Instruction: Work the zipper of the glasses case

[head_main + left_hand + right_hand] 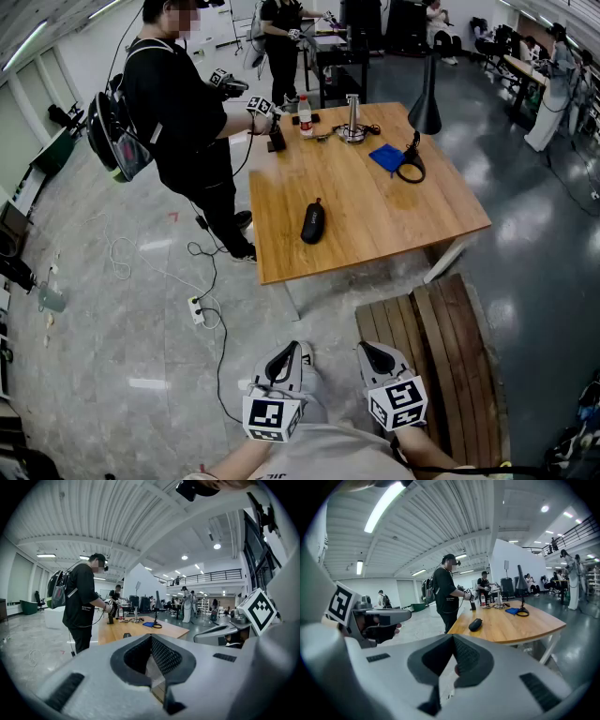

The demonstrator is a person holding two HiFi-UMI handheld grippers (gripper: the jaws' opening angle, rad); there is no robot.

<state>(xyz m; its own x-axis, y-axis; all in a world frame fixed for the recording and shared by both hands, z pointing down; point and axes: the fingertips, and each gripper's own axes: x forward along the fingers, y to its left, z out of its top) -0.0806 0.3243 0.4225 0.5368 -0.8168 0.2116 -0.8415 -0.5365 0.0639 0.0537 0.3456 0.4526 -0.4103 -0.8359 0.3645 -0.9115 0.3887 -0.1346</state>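
The task looks not yet begun. The black oval soft-shell glasses case lies alone on the bare near-left part of the light-brown wooden table, a little left of centre in the head view. Both hand-held tools hang at the bottom of that frame, well apart from the case and short of the table edge.

The grey left gripper has its 2 jaws pressed together with nothing between them. The grey right gripper likewise shows its jaws meeting, empty. In the left gripper view the case is a small dark lump just above the jaw tips. In the right gripper view it sits right of centre on the tabletop.

The whole job remains: the approach, steadying the case with 1 gripper, and catching the zipper pull with the other. The pull and the zipper's state are too small to make out.

The case's long axis runs nearly up and down the head view, its top end leaning slightly right, so it points away toward the far side of the table.
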